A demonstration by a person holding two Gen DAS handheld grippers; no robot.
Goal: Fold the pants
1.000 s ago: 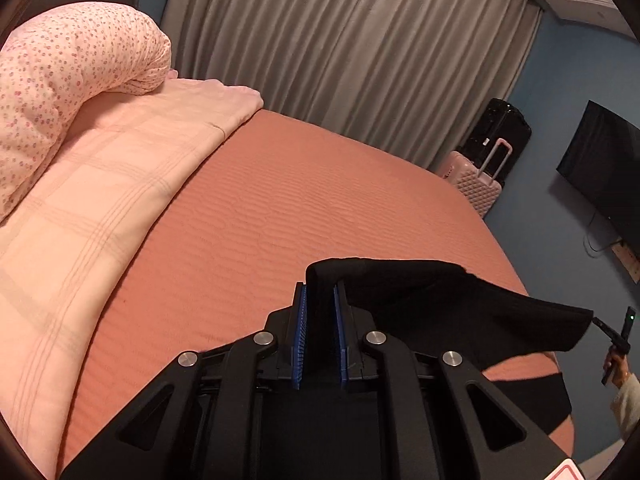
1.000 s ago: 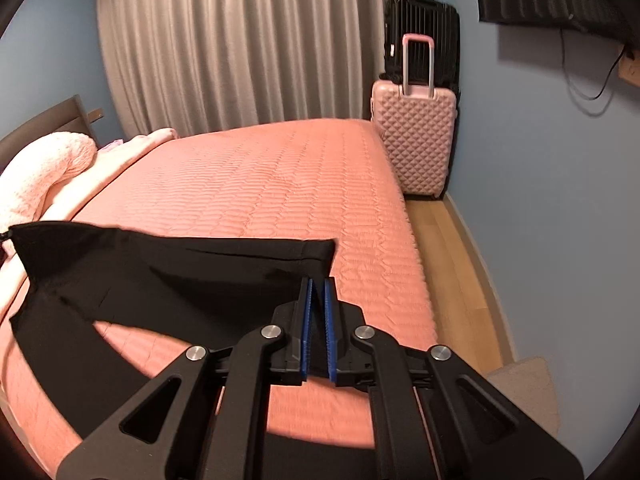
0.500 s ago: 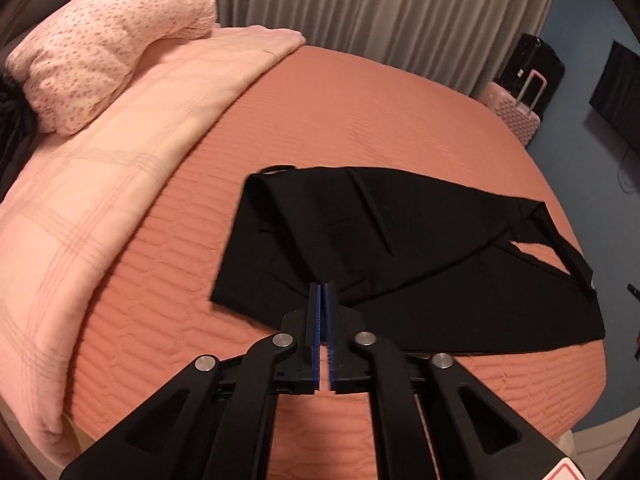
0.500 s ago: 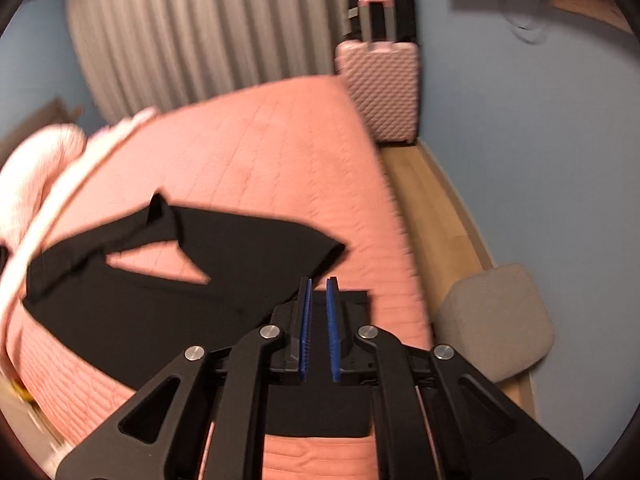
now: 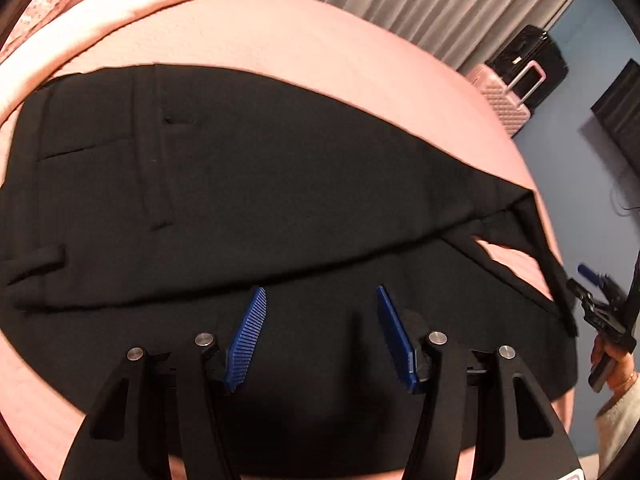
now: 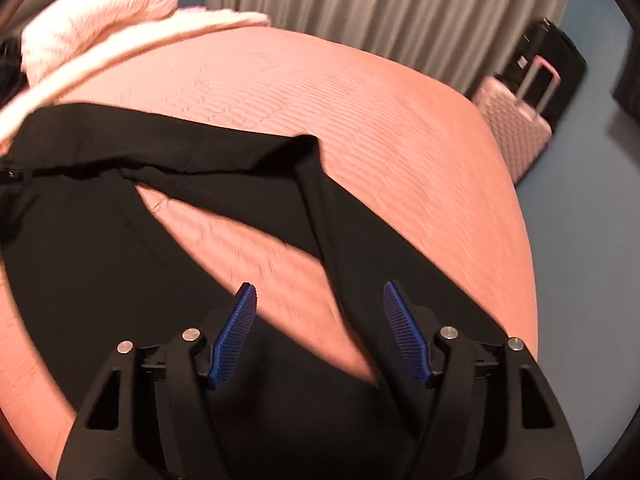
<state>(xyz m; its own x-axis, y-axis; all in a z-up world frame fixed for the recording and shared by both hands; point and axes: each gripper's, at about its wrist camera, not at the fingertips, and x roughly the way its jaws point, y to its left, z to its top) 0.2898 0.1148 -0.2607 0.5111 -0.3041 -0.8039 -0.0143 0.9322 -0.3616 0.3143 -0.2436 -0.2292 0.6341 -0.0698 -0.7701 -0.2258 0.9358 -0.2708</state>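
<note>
Pants [image 5: 280, 184], black, lie spread on the salmon-pink quilted bed [image 5: 328, 56] in front of me, waistband end toward my left and legs running off to my right. Through the left wrist camera I see the pocket seams and a belt loop near the left edge, and one leg lapped over the other along a long diagonal fold. My left gripper [image 5: 320, 336] hangs just above the near leg with its blue fingers [image 5: 246, 340] spread wide, holding nothing. Through the right wrist camera the two legs part into a V, with a wedge of bed showing between them; the far leg's end is turned over in a small fold. My right gripper [image 6: 320, 332] sits over that wedge, fingers [image 6: 406, 340] likewise spread apart and empty. A pale pink blanket [image 5: 132, 4] lies along the head of the bed, and a pink suitcase [image 6: 516, 128] stands by the grey curtain [image 6: 380, 4], with a black suitcase [image 6: 560, 64] behind it.
</note>
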